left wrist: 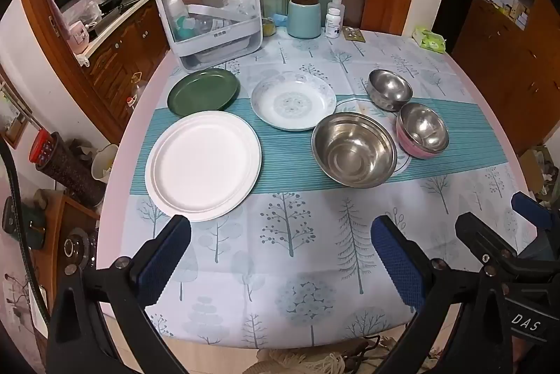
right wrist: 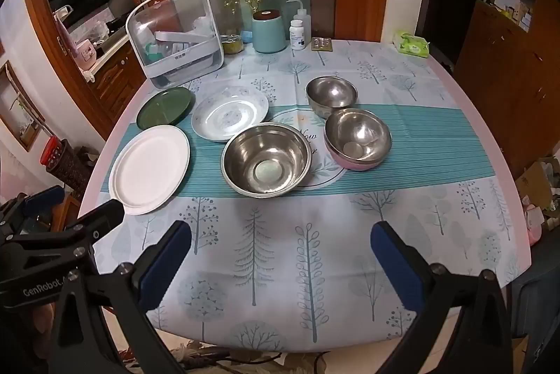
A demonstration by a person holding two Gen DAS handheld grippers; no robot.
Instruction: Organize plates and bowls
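On the tree-print tablecloth lie a white plate point(left wrist: 203, 164) point(right wrist: 150, 167), a green plate point(left wrist: 203, 92) point(right wrist: 164, 108) and a patterned plate point(left wrist: 293, 101) point(right wrist: 229, 116). To their right stand a large steel bowl point(left wrist: 353, 150) point(right wrist: 267, 158), a small steel bowl point(left wrist: 389, 88) point(right wrist: 330, 94) and a steel bowl with a pink outside point(left wrist: 421, 130) point(right wrist: 357, 137). My left gripper point(left wrist: 280, 227) point(right wrist: 78, 204) hovers open above the near cloth, just short of the white plate. The right gripper point(right wrist: 280, 230) point(left wrist: 493, 211) hangs open beside it, nothing between its fingers.
A clear-lidded white dish box point(left wrist: 210, 16) stands at the table's back left. A teal canister point(left wrist: 303, 16), two white bottles point(left wrist: 333, 20) and a green tissue pack point(left wrist: 428, 39) line the far edge. The round table's near edge point(right wrist: 245, 344) runs just below the grippers.
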